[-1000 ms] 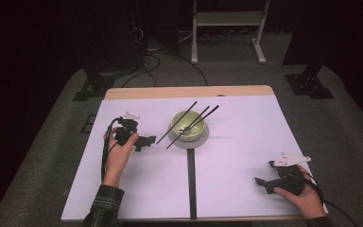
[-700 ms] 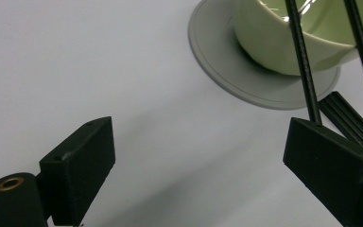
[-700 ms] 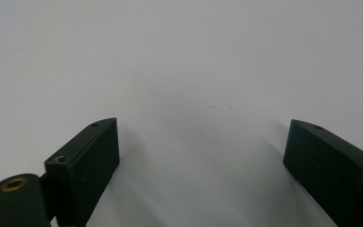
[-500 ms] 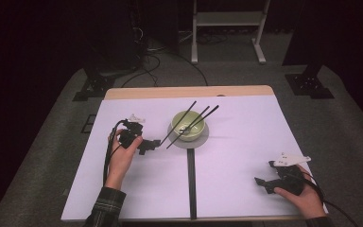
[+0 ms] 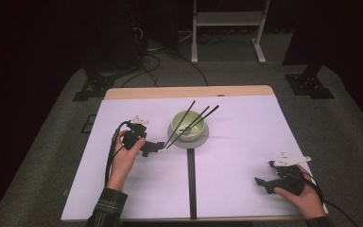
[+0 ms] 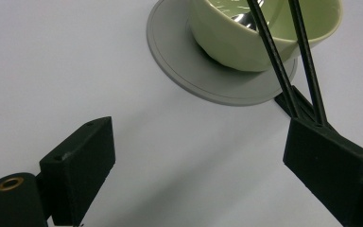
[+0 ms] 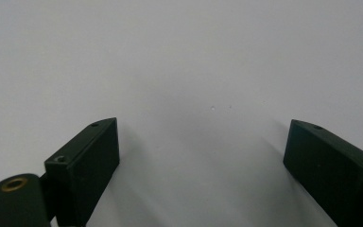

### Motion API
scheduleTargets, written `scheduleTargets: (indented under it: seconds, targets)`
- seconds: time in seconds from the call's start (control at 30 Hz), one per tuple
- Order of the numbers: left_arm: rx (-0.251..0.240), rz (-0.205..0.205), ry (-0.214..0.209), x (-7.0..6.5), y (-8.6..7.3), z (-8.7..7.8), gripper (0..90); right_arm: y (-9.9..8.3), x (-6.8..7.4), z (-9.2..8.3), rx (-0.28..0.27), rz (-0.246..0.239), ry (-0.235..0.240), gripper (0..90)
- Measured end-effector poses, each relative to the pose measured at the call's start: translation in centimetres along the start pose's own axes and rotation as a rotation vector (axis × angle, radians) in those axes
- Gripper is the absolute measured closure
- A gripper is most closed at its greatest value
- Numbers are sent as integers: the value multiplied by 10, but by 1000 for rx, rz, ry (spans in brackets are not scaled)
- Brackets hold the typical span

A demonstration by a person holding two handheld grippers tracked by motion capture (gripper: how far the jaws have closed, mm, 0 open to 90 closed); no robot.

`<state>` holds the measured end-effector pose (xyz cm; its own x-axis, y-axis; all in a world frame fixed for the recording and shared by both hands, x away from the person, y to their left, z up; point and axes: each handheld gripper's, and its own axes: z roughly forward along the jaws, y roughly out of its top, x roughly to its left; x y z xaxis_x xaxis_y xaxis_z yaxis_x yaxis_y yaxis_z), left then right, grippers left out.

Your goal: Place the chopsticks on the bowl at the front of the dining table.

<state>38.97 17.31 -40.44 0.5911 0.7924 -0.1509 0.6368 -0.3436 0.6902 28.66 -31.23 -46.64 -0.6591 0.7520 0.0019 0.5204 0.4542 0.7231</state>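
Note:
A pale green bowl (image 5: 188,125) stands on a grey saucer (image 5: 204,140) at the table's middle. Two black chopsticks (image 5: 196,120) lean across the bowl's rim, with their lower ends on the table to its left. My left gripper (image 5: 155,147) is open right at those ends. In the left gripper view, the chopsticks (image 6: 270,49) run down to the right jaw of the left gripper (image 6: 203,161), past the bowl (image 6: 236,45) and saucer (image 6: 179,66). Something shiny lies inside the bowl. My right gripper (image 5: 261,183) rests open at the front right, and the right gripper view shows that gripper (image 7: 203,161) with bare white table between its jaws.
A black tape line (image 5: 189,184) runs from the saucer to the front edge of the white table top (image 5: 246,142). A wooden strip (image 5: 189,91) borders the back edge. Behind the table, cables and a white stand (image 5: 227,19) sit on the floor.
The left gripper has slid right and slightly nearer, closing on the chopsticks' lower ends. The right gripper has stayed put.

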Motion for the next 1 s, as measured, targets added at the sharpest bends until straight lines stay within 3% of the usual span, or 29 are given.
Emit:
scheduleTargets:
  seconds: [0.1,0.5,1.0]
  targets:
    - [-2,-5,-22,-1,0,1,89,0,0,0,0,0,0,100]
    - [5,9,-45,-10,1,5,89,0,0,0,0,0,0,100]
    - [36,55,-83,-28,3,18,89,0,0,0,0,0,0,100]
